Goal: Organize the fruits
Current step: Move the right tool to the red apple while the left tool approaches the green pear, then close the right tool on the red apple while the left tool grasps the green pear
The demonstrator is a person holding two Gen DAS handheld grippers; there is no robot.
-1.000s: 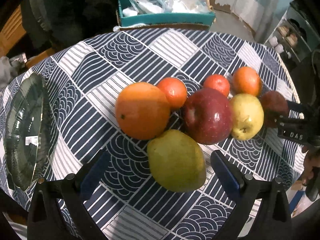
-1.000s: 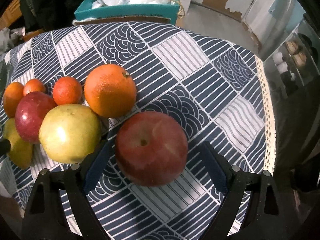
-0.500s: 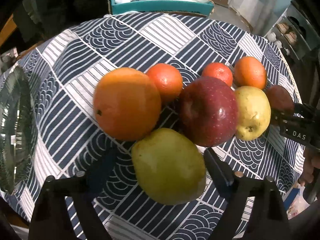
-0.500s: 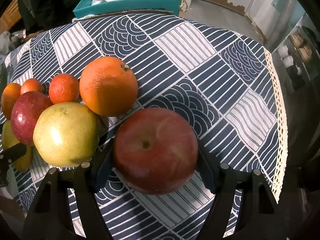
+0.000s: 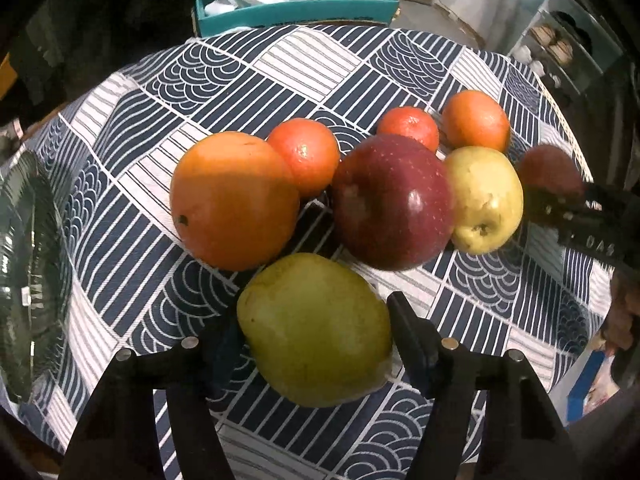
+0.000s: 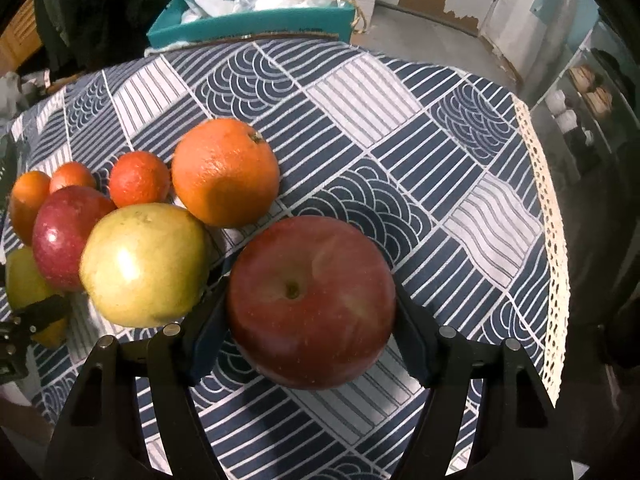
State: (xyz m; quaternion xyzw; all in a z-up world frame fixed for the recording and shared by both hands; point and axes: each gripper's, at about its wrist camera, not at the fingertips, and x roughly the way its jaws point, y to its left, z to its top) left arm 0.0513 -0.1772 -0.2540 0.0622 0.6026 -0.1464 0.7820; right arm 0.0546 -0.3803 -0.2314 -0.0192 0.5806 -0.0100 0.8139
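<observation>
A round table covered by a navy-and-white patterned tablecloth (image 5: 360, 68) is seen from both wrist cameras, with a cluster of fruit gathered on it.

In the left wrist view, a green pear (image 5: 316, 330) is framed between the two fingers of the left gripper (image 5: 316, 340), whose jaws are closing; the right finger is seen against the pear's side, and the left one meets it at its lower edge (its pad is too dark for firm pressure to be judged). Taking this pear as the landmark, a large orange (image 5: 234, 200) lies just beyond it to the left and a dark red apple (image 5: 394, 202) just beyond it to the right, both close by it. A yellow-green apple (image 5: 484, 198) is touching the dark red apple's far right side, and three small tangerines are set behind the row. A dark glass plate (image 5: 28, 264) lies well apart to the pear's left, at the cloth's edge, and a teal box (image 5: 296, 10) stands past the far rim.

In the right wrist view, a red apple (image 6: 312, 304), stem cavity upward, is pinched between the pads of the right gripper (image 6: 310, 328), one pad on each flank. It rests on the cloth, just right of the yellow-green apple (image 6: 144, 266) and nearer than an orange (image 6: 226, 172).
</observation>
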